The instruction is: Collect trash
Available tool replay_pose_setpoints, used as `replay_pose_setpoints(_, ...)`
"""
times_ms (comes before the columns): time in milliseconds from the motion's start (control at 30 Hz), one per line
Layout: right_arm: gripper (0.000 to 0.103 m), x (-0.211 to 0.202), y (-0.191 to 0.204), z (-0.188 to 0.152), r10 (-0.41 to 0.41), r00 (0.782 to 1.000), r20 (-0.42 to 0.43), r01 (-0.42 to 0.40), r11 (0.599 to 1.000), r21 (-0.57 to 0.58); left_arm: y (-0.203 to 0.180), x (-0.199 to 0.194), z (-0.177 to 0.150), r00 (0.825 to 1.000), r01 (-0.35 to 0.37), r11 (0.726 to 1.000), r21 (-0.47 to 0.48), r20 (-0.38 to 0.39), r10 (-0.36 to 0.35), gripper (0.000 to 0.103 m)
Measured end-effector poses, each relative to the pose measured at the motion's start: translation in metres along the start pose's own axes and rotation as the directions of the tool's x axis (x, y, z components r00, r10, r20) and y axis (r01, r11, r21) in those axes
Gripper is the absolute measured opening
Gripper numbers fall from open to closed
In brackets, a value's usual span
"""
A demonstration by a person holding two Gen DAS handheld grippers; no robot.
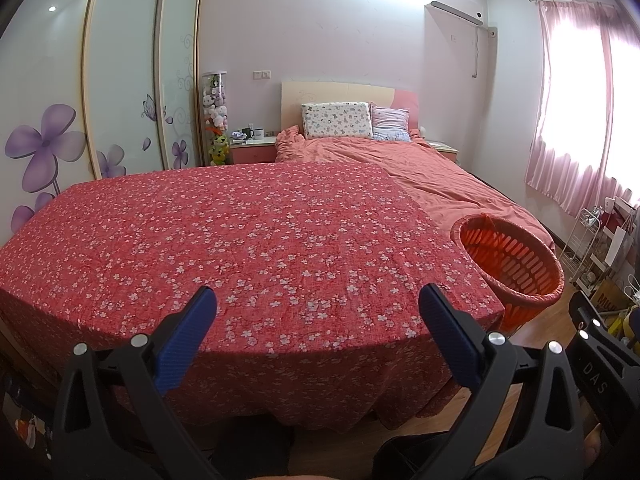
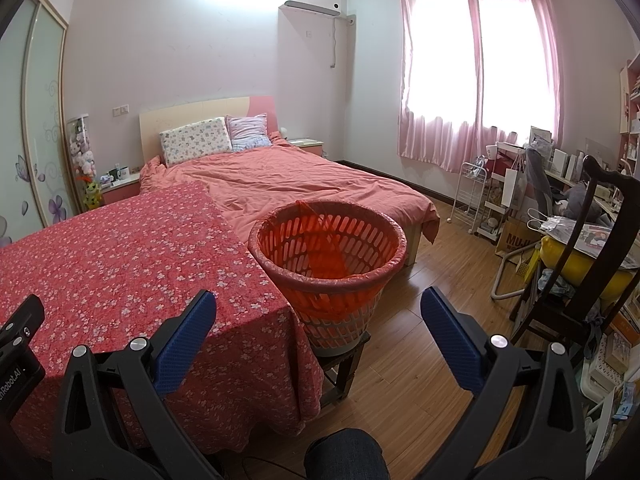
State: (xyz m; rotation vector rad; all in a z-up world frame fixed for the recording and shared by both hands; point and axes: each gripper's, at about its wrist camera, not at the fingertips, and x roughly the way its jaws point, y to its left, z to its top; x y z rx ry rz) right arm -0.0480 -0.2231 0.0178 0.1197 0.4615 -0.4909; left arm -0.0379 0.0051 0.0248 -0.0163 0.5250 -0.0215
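- Left gripper [image 1: 318, 306]: blue-padded fingers spread wide, nothing between them, held over the near edge of the table [image 1: 240, 240] draped in a red cloth with small white flowers.
- Right gripper [image 2: 318, 310]: likewise spread and empty, pointing at the orange slotted plastic basket [image 2: 328, 256], which has a thin red liner bag.
- The basket stands on a small dark stool [image 2: 340, 364] just beside the table's right corner; no trash can be made out inside it.
- Readable writing: "DAS" on the right gripper's body in the left view; "nRobot.AI" on the left gripper's body in the right view; "MUJ" on a brown paper bag [image 2: 514, 238] by the white wire rack [image 2: 470, 188].
- Behind the table: a bed with a salmon-pink duvet [image 2: 300, 176].
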Motion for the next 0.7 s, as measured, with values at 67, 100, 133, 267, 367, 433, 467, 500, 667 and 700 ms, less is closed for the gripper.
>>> replay_pose_setpoints(67,0.101,0.0,0.0003,0.0002,0.001,1.0,-0.001,-0.001,1.0,0.0,0.0,0.0003,0.0,1.0,0.0,1.0,0.001,0.0,0.0,0.099)
replay_pose_setpoints(100,0.101,0.0,-0.0001,0.0,0.0,1.0,-0.001,0.0,1.0,0.0,0.0,0.0003,0.0,1.0,0.001,1.0,0.001,-0.001,-0.001,0.099)
replay_pose_setpoints(133,0.101,0.0002,-0.0001,-0.0006,0.001,1.0,-0.001,-0.001,1.0,0.0,-0.0005,0.0002,0.0001,1.0,0.0,1.0,0.001,-0.001,0.0,0.099)
replay_pose_setpoints(267,0.101,0.0012,0.0017,-0.0016,0.004,1.0,-0.004,-0.004,1.0,0.001,-0.0003,-0.0001,0.0,1.0,0.001,1.0,0.002,0.001,-0.001,0.099)
replay_pose_setpoints(367,0.101,0.0011,0.0019,-0.0016,0.004,1.0,-0.004,-0.004,1.0,0.0,-0.0004,-0.0017,-0.0009,1.0,-0.001,1.0,0.004,0.002,0.001,0.099)
replay_pose_setpoints(433,0.101,0.0011,0.001,-0.0017,0.004,1.0,-0.003,-0.004,1.0,0.0,-0.0008,-0.0028,-0.0011,1.0,-0.001,1.0,0.005,0.003,0.001,0.099)
replay_pose_setpoints(467,0.101,0.0011,0.001,-0.0017,0.004,1.0,-0.003,-0.004,1.0,0.001,-0.0011,-0.0028,-0.0011,1.0,-0.002,1.0,0.005,0.003,0.002,0.099)
replay_pose_setpoints(500,0.101,0.0011,0.0011,-0.0017,0.004,1.0,-0.004,-0.004,1.0,0.001,-0.0002,-0.0031,-0.0013,1.0,-0.002,1.0,0.006,0.003,0.002,0.099)
replay_pose_setpoints(667,0.101,0.0009,0.0018,-0.0014,0.005,1.0,-0.005,-0.005,1.0,0.001,-0.0033,-0.0025,-0.0013,1.0,-0.001,1.0,0.009,0.002,0.001,0.099)
replay_pose_setpoints(700,0.101,0.0014,0.0019,-0.0026,0.005,1.0,-0.004,-0.005,1.0,0.001,-0.0037,-0.0025,-0.0009,1.0,-0.001,1.0,0.009,0.001,0.001,0.099)
